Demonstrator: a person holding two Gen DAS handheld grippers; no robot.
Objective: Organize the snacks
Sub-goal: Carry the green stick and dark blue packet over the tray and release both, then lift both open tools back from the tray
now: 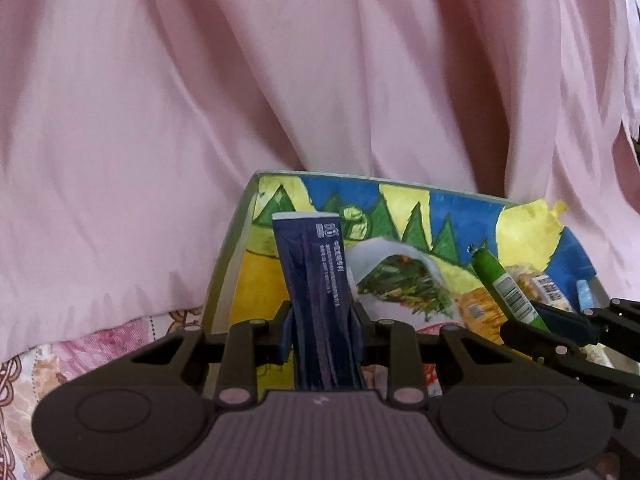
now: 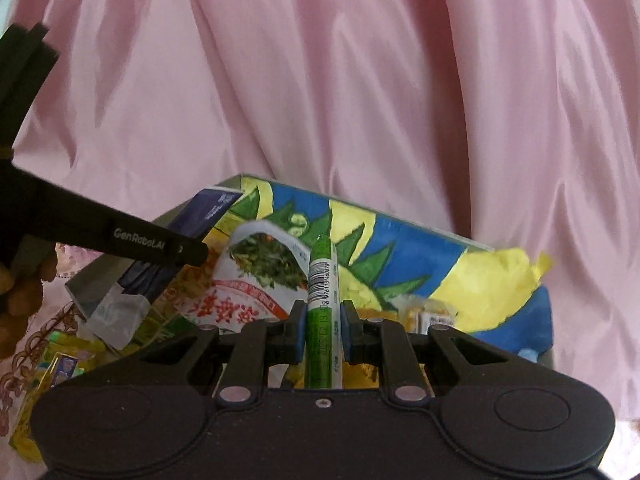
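The left gripper (image 1: 322, 330) is clamping its jaws tight on a dark blue packet (image 1: 316, 280), which is standing nearly upright between the blue pads; small white print is running down its side, too fine to read beyond something like "86" near the white top edge. The right gripper (image 2: 322, 330) is pinching its jaws onto a green stick (image 2: 321, 300), a thin tube-shaped snack bearing a white label with a barcode and a row of digits, plus a faint date stamp lower down that is too blurred to read. Both snacks are hovering over the open painted box (image 1: 440, 208), whose inner walls are showing green triangles, yellow shapes and blue patches. Inside the box a white bag (image 2: 256, 276) with a picture of chopped greens and red Chinese characters is lying, with yellow packets (image 1: 480, 304) beside it. In the right wrist view the left gripper's black arm is reading "GenRobot.AI" in pale letters, and more yellow-green packets (image 2: 60, 360) are lying outside the box on a patterned cloth (image 1: 24, 380). A pink curtain (image 1: 280, 80) is hanging behind everything.
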